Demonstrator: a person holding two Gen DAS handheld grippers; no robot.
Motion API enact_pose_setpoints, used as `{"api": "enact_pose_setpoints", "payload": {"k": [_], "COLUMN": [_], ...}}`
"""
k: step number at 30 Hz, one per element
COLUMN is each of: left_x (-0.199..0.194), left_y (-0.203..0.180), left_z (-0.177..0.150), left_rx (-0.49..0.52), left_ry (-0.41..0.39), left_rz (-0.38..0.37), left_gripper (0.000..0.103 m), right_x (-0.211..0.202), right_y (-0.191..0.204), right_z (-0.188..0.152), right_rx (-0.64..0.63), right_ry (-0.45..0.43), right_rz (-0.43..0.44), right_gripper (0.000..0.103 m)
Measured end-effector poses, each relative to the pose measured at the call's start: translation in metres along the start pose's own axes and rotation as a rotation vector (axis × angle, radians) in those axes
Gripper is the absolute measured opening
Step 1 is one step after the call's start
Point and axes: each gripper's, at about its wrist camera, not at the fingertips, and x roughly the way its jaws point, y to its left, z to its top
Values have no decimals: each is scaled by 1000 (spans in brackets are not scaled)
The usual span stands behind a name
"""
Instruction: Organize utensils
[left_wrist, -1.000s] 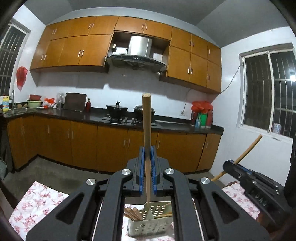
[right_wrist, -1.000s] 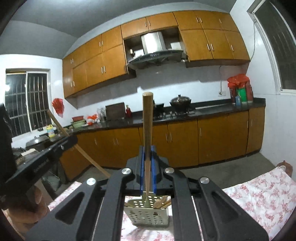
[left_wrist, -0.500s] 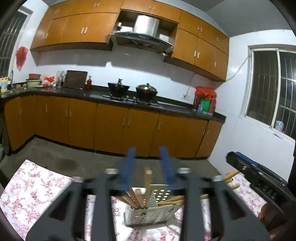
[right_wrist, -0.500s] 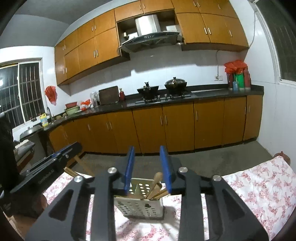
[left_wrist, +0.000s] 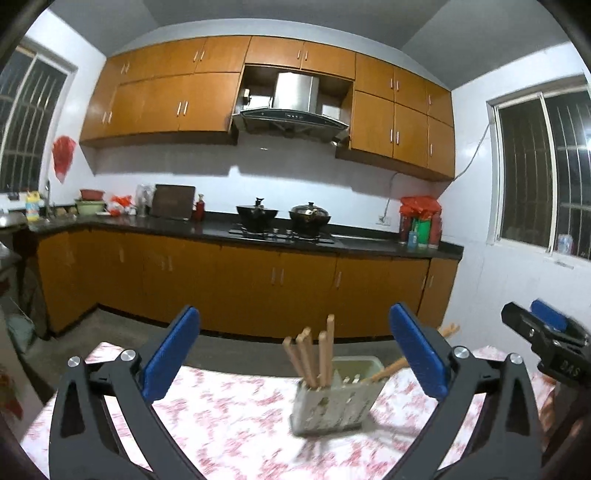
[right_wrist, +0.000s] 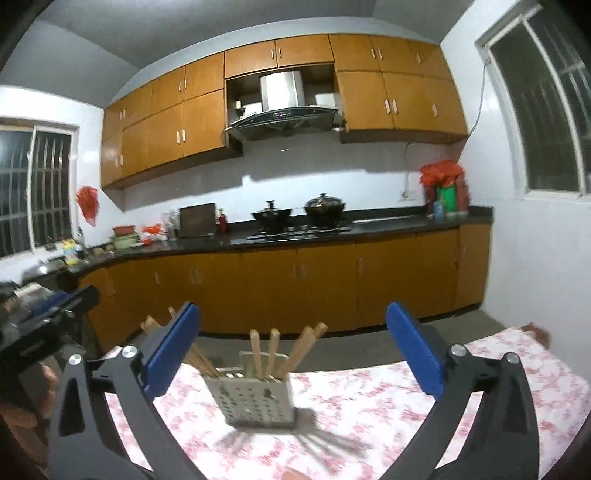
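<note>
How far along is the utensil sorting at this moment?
Done: several wooden chopsticks stand in the perforated holder on the floral tablecloth. In hand: nothing; the left tool and right tool have just been opening, with nothing gripped. Left: no loose utensils show on the visible cloth.

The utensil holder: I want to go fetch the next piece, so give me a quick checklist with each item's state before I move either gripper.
1. Left gripper empty, jaws wide after just opening: ok.
2. Right gripper empty, jaws wide after just opening: ok.
3. Utensil holder upright on the floral tablecloth: ok.
4. Wooden-handled utensils inside the holder, handles up, some leaning: ok.
5. Handles clear of both grippers' pads: ok in the left wrist view; cannot tell in the right wrist view, where some pass behind a pad.
6. More utensils waiting on the table: cannot tell, none in view.
</note>
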Motion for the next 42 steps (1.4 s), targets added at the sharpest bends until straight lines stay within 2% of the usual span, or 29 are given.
{"api": "enact_pose_setpoints", "payload": {"k": [8,12,15,20,27,34,42], "left_x": [-53,-68,-76,-82,-85,-83,-83], "left_y": [-3,-8,-10,-6,-10,-9,-8], "left_z": [-40,-66,-84,-102,-119,-135,-140], "left_rx": [73,115,147,125,123,102,88], "left_ry": [5,30,58,103,142,196,215], "left_rz": [110,161,185,166,144,125,122], "left_gripper": [101,101,101,101,101,101,101], "right_x": [-45,-61,-67,-72,-73,-71,-69], "right_y": [16,13,8,7,14,15,11], "right_z": [-45,-71,-84,-105,-125,-133,-140], "right_rx": [-82,-43,-24,-16,-51,-48,-26], "right_ry": [-16,-7,33,104,145,172,204], "right_rz": [-143,-151,-134,-100,-93,-89,-81], "right_gripper": [99,99,99,99,99,99,99]}}
